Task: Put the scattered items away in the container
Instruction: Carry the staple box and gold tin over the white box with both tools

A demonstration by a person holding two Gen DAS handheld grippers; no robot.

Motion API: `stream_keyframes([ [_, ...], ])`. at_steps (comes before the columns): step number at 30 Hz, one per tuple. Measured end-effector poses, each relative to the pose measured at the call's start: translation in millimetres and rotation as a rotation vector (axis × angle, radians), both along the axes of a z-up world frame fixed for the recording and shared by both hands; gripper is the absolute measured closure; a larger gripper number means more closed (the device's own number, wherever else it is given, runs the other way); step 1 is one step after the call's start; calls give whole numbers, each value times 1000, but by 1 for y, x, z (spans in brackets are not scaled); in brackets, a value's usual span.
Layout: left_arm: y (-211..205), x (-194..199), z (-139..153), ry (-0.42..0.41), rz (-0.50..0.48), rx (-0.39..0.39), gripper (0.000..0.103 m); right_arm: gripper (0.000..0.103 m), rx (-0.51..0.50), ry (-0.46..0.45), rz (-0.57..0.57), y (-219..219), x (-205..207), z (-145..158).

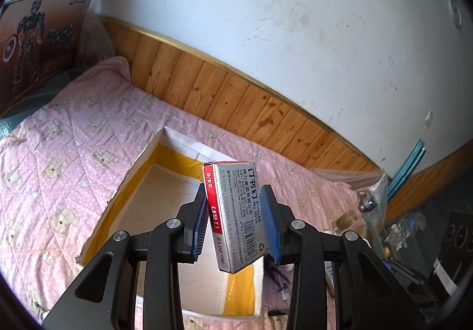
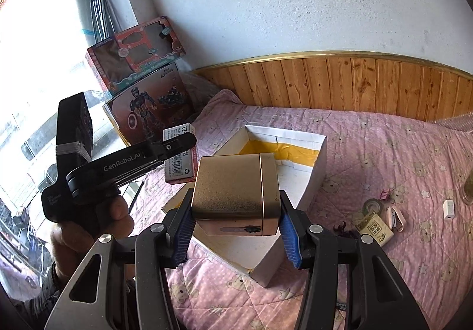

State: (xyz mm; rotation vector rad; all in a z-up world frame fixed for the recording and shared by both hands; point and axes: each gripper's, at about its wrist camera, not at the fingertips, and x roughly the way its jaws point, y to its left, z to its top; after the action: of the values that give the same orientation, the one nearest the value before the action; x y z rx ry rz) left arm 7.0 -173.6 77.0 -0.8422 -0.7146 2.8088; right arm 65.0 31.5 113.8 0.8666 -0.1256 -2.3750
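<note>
My left gripper (image 1: 236, 211) is shut on a grey and red staples box (image 1: 235, 214), held upright above the open white cardboard box (image 1: 130, 179) with yellow tape inside. In the right wrist view the same left gripper (image 2: 177, 142) shows at the left, a hand around its handle, the staples box (image 2: 180, 164) in its jaws. My right gripper (image 2: 236, 219) is shut on a gold metal case (image 2: 233, 188), which hangs over the near side of the cardboard box (image 2: 317, 164). The box floor that shows is bare.
The box sits on a pink bear-print quilt (image 2: 384, 152) beside a wood-panelled wall (image 2: 354, 84). A tape roll (image 2: 373, 206), a small packet (image 2: 374, 229), a pink stapler (image 2: 394, 217) and a white piece (image 2: 448, 209) lie to the right. Toy boxes (image 2: 142, 64) stand at the far left.
</note>
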Motion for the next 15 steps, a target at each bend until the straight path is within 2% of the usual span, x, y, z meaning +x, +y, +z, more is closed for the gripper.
stream_keyframes([
  [10,-3,-40,-6,-52,-3,-66,67,50,8,-24,7,-8,-23,-2],
  [15,-6,-55,-13,-80,0,-75,67,50,10,-40,6,-11,-37,-6],
])
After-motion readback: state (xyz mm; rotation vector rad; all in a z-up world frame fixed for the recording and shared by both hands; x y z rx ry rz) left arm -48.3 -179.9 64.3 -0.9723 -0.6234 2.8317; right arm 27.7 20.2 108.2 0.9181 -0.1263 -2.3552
